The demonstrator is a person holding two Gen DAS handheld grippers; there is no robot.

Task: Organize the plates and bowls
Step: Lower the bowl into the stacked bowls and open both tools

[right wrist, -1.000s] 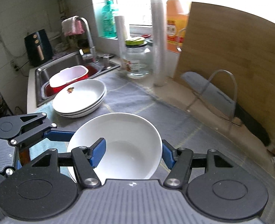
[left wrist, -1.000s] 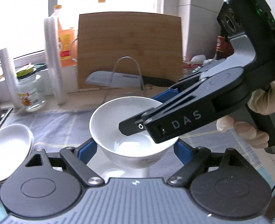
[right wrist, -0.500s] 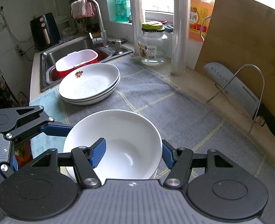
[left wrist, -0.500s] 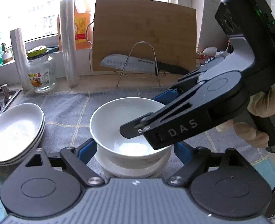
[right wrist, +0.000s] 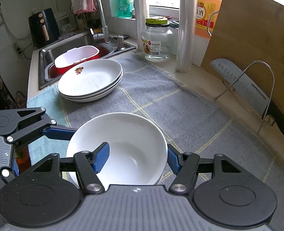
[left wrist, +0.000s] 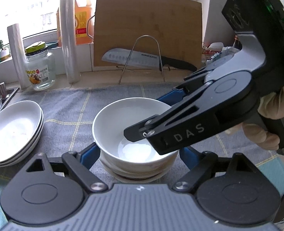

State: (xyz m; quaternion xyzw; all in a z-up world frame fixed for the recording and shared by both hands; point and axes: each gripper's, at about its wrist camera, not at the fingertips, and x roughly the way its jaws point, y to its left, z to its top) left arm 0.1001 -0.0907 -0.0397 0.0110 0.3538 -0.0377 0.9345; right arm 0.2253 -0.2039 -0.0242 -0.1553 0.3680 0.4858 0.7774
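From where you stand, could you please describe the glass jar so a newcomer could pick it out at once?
Start at the sink and follow the counter along the window wall. Just past it stands the glass jar, between the two upright rolls of clear wrap. It is squat and see-through, with a yellow-green lid and a fruit label.

A counter (right wrist: 192,77) carries a grey checked cloth (right wrist: 180,113). On the cloth rest 3 stacked plates (right wrist: 89,80) and nested bowls (left wrist: 130,132). Behind, on bare counter, stand a jar (right wrist: 157,42), 2 film rolls (left wrist: 68,38) and a wire rack (left wrist: 142,57).
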